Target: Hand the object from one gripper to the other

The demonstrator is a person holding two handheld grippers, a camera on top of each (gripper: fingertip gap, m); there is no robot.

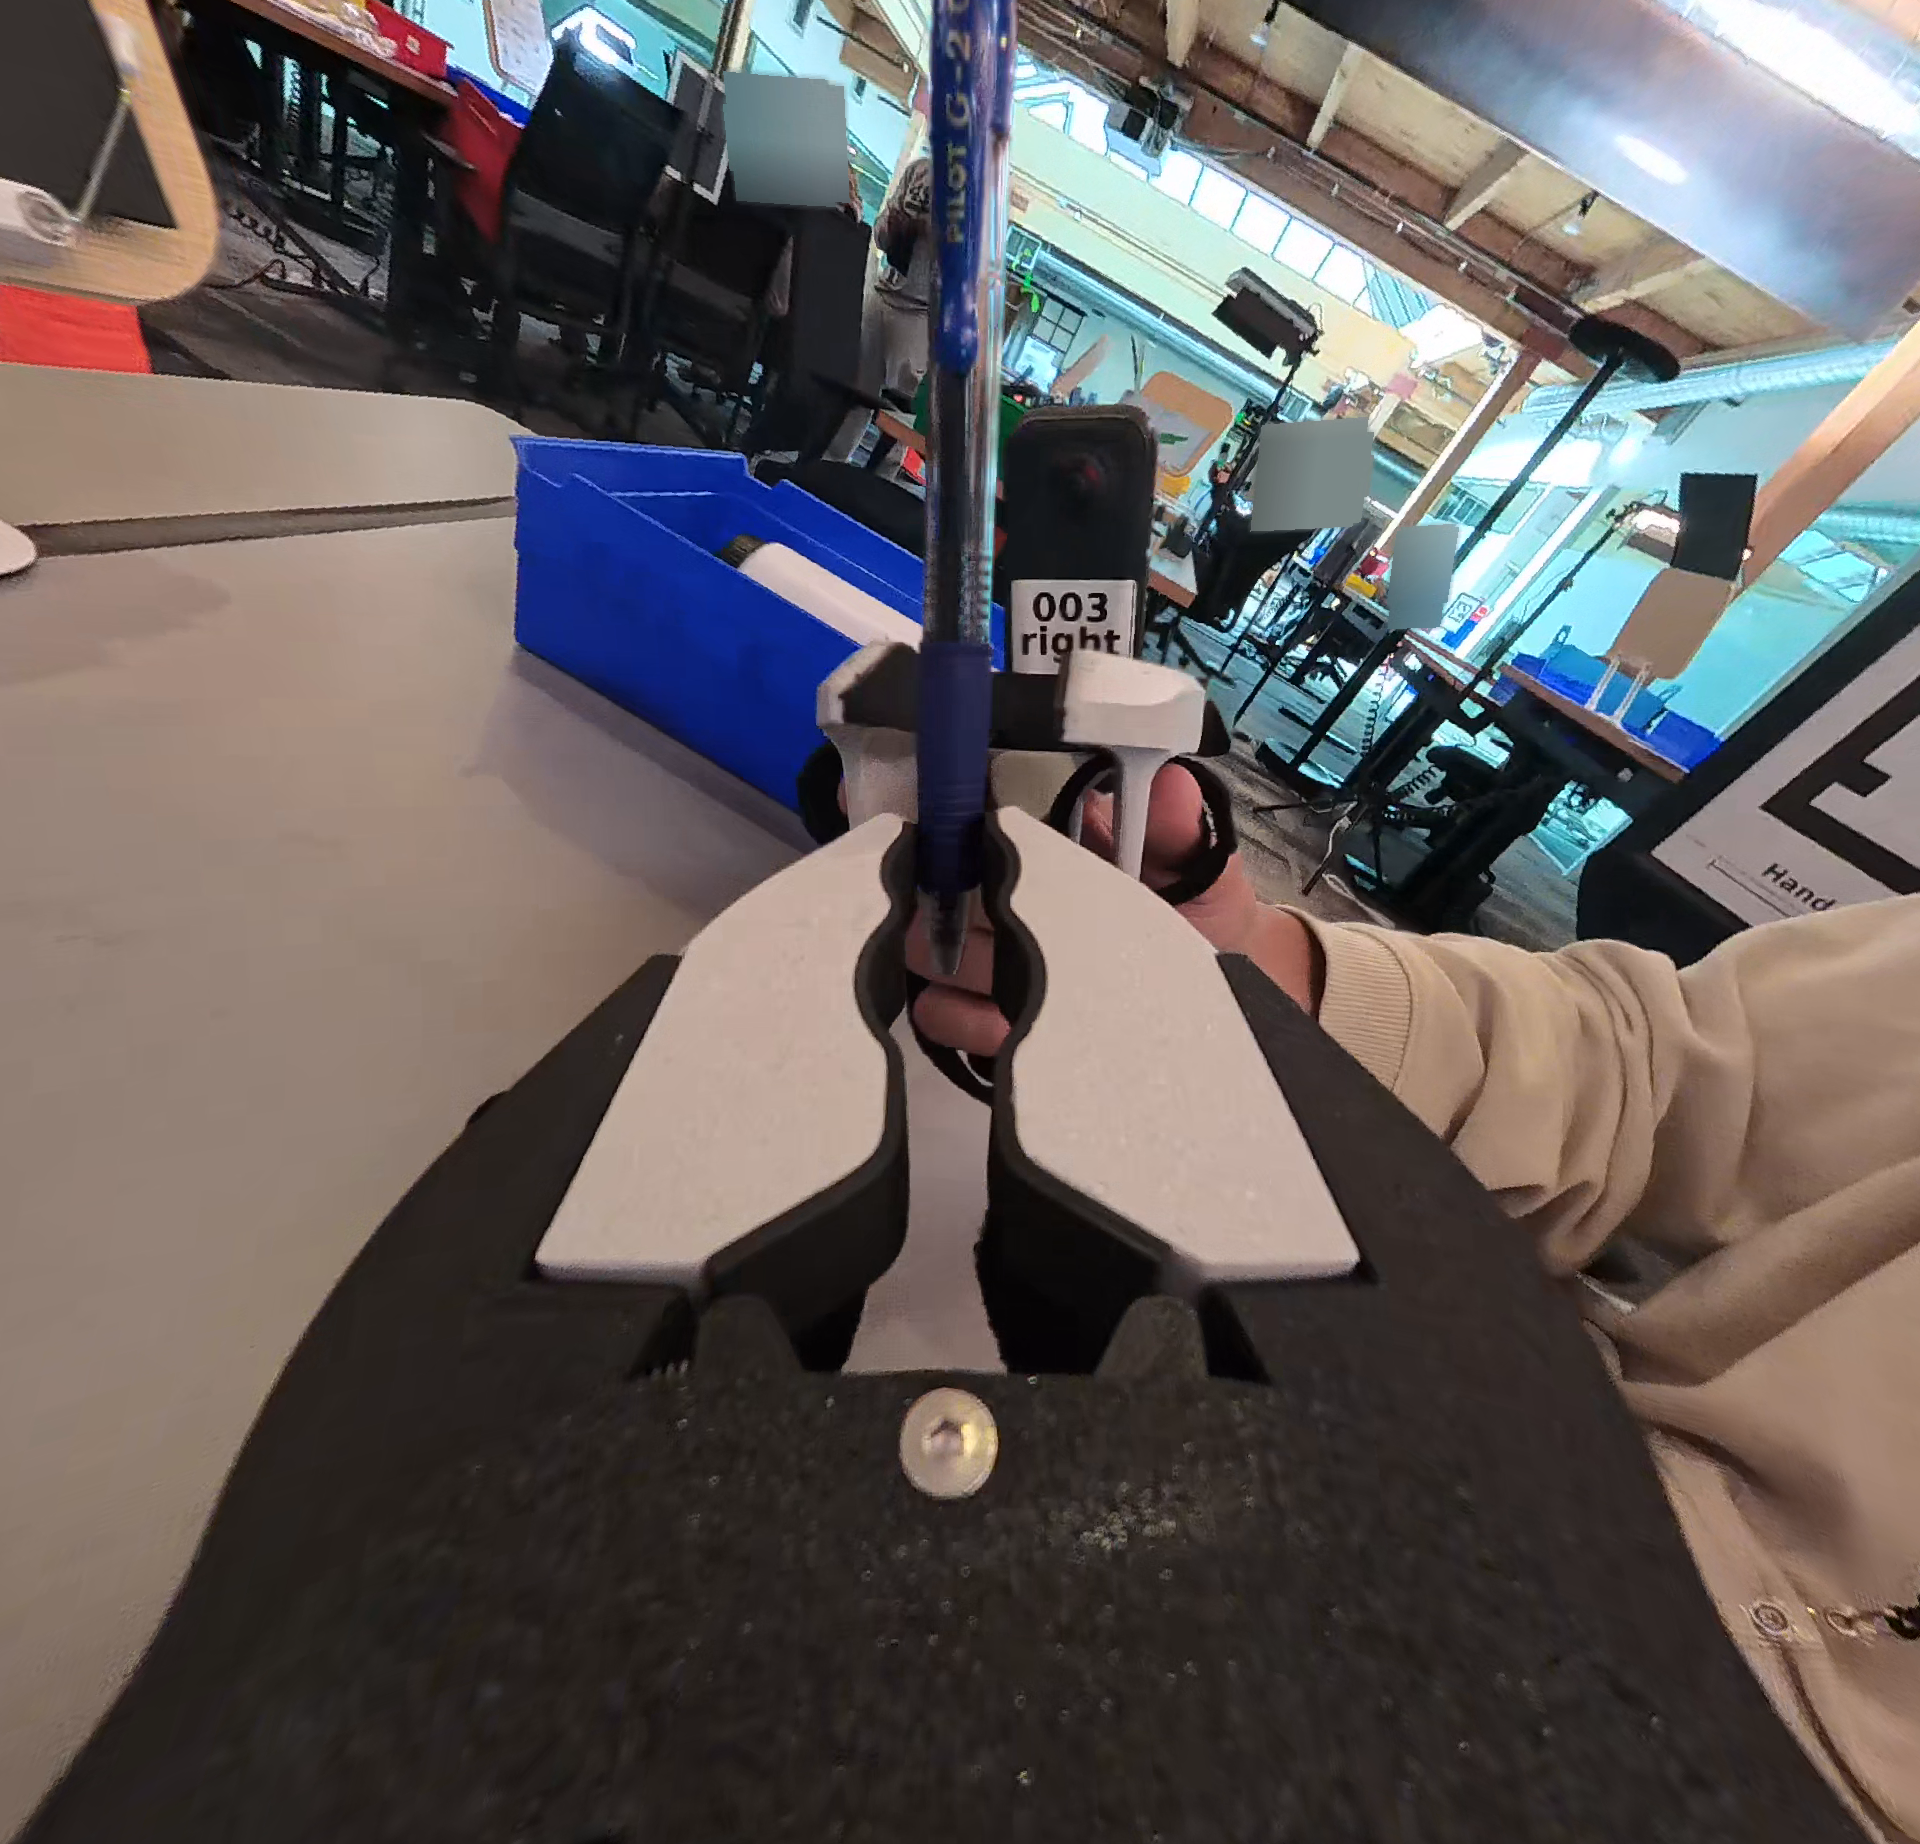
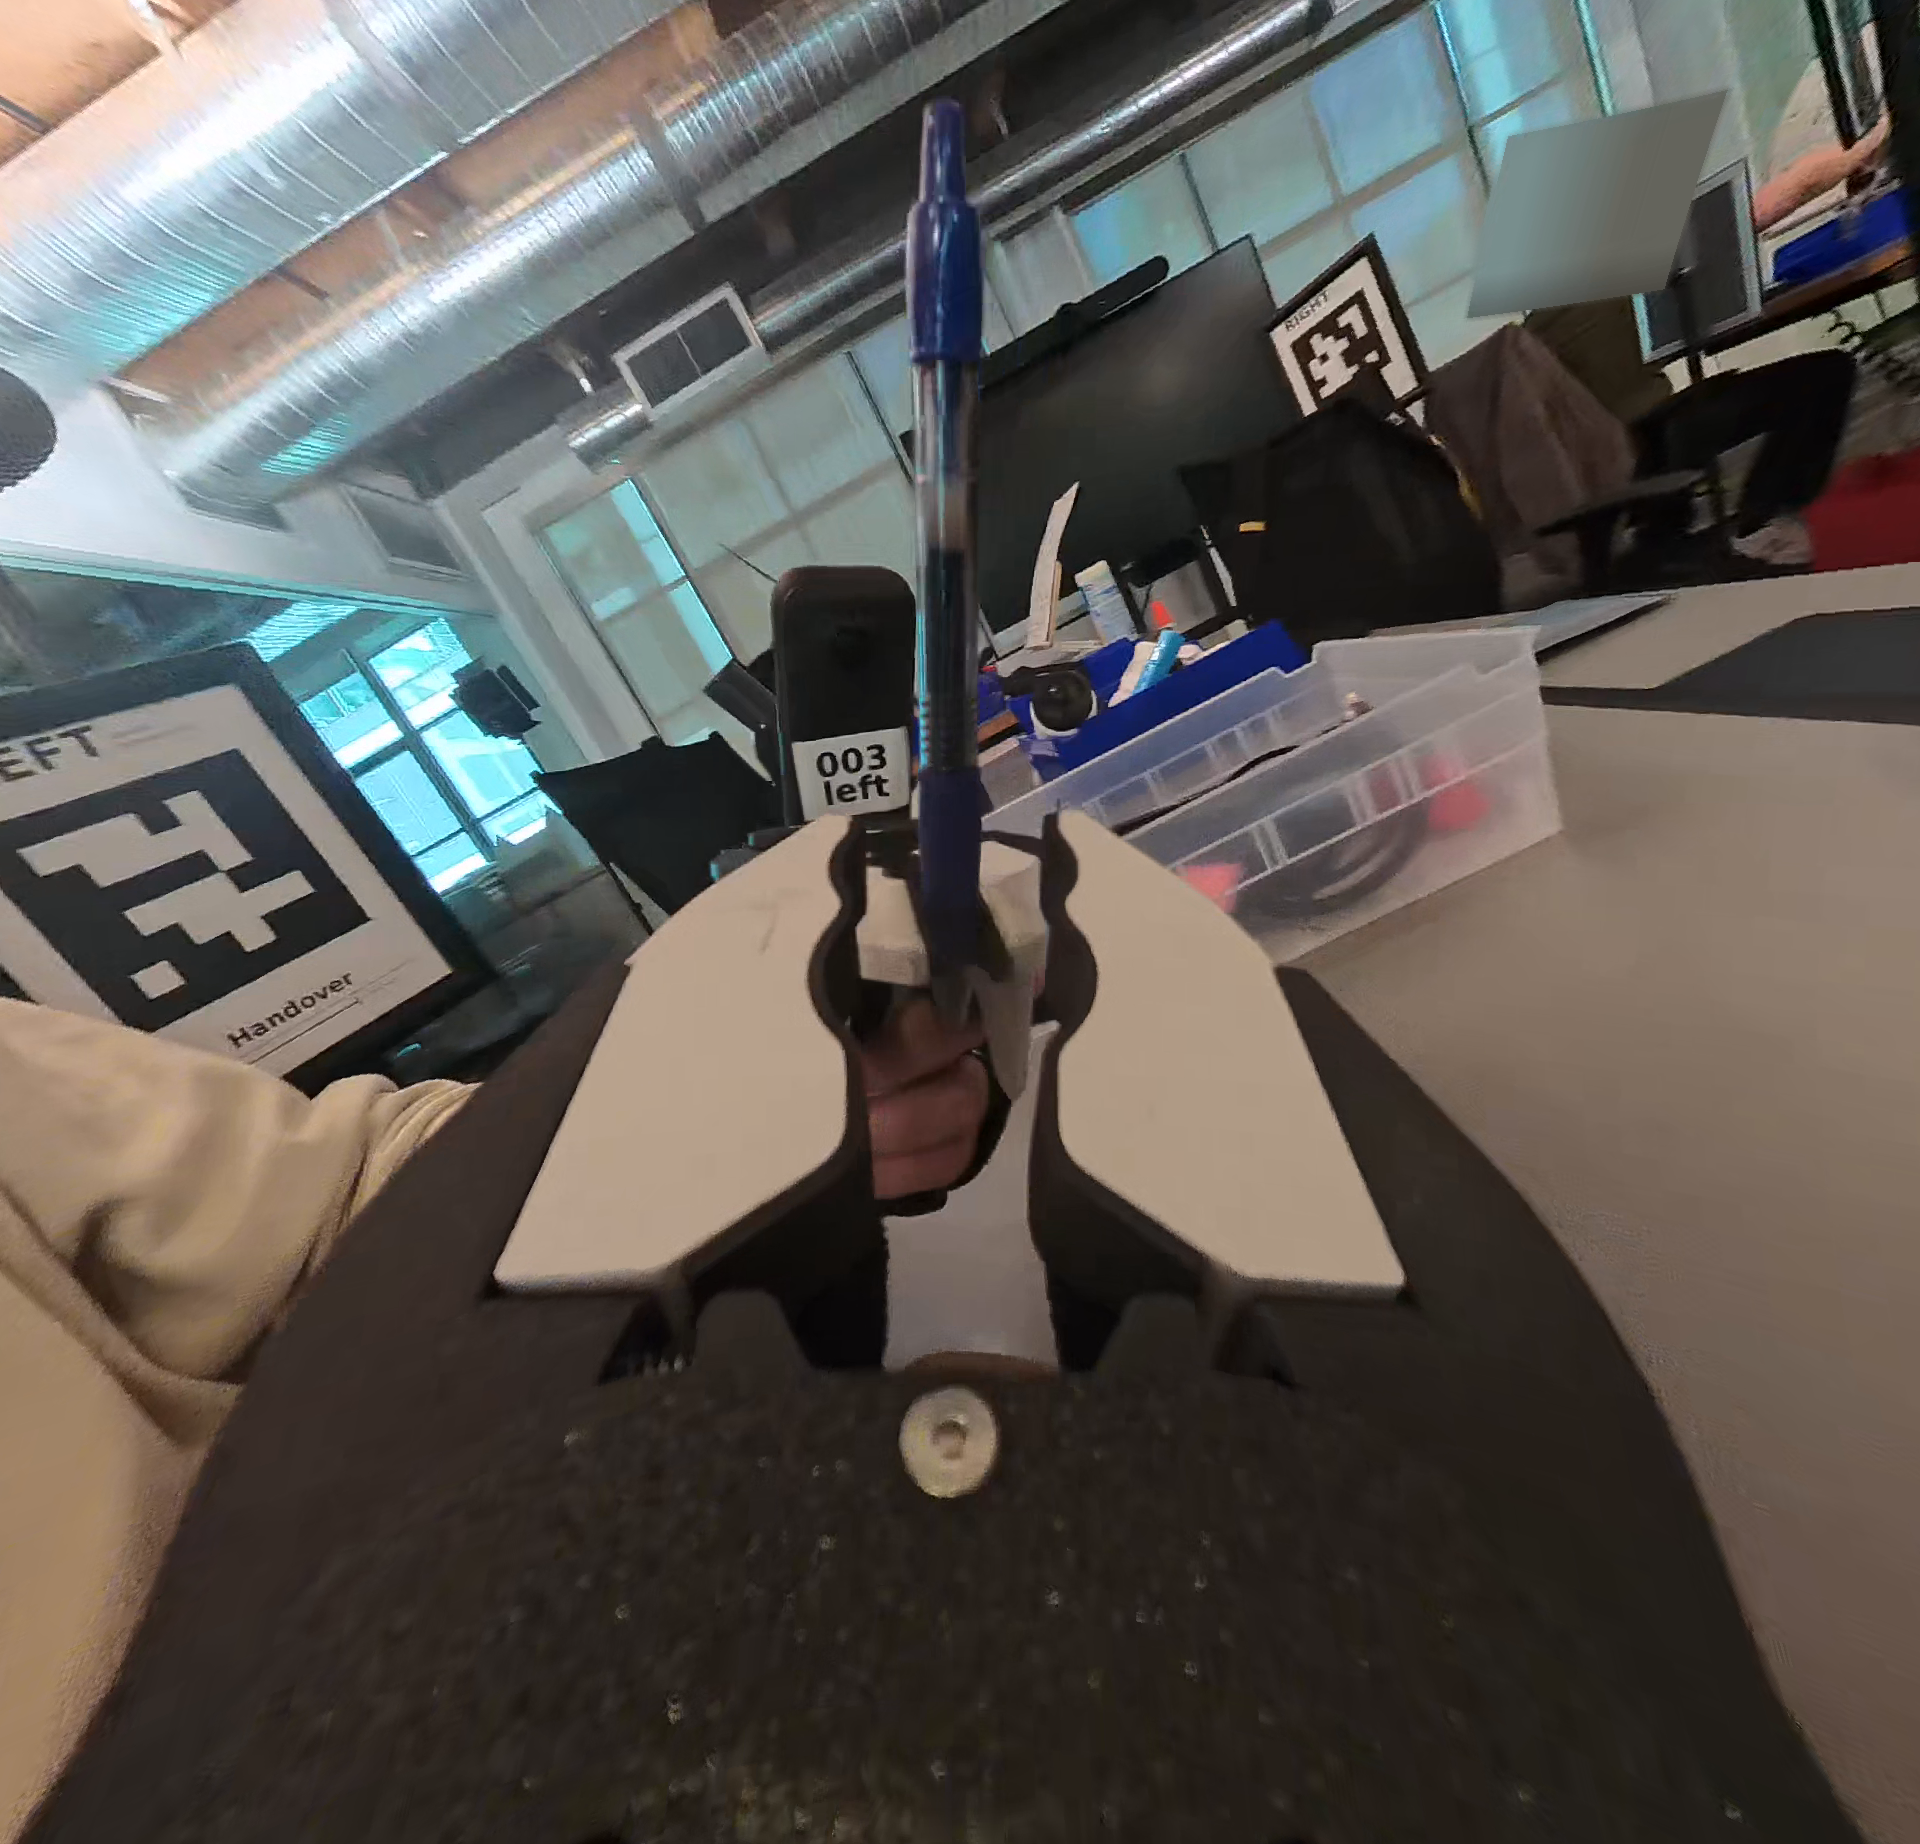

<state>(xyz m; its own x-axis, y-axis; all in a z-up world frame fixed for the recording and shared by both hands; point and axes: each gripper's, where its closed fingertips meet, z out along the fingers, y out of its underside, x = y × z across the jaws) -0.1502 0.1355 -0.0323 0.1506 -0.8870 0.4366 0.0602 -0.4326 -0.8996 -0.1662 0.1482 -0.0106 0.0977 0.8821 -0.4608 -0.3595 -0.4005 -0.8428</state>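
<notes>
Two claws meet at one upright blue pen [image 1: 954, 755]. Left claw [image 1: 951, 859] clamps its printed barrel. Right claw [image 2: 951, 864] stands narrow around the grip; white labels on both cameras.

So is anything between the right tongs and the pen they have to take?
Nothing visible. The pen stands upright, clamped near its tip by the left tongs, and the open right tongs straddle its blue grip. Only the left tongs' own fingers sit close by, just below.

The blue pen with a clear glossy plastic barrel [image 1: 961, 506] had a ribbed rubbery grip. The left gripper [image 1: 951, 895] showed matt, grainy white fingers [image 1: 769, 1046]. The glossy blue plastic bin [image 1: 665, 589] sat on a smooth matt grey table [image 1: 260, 859].
</notes>
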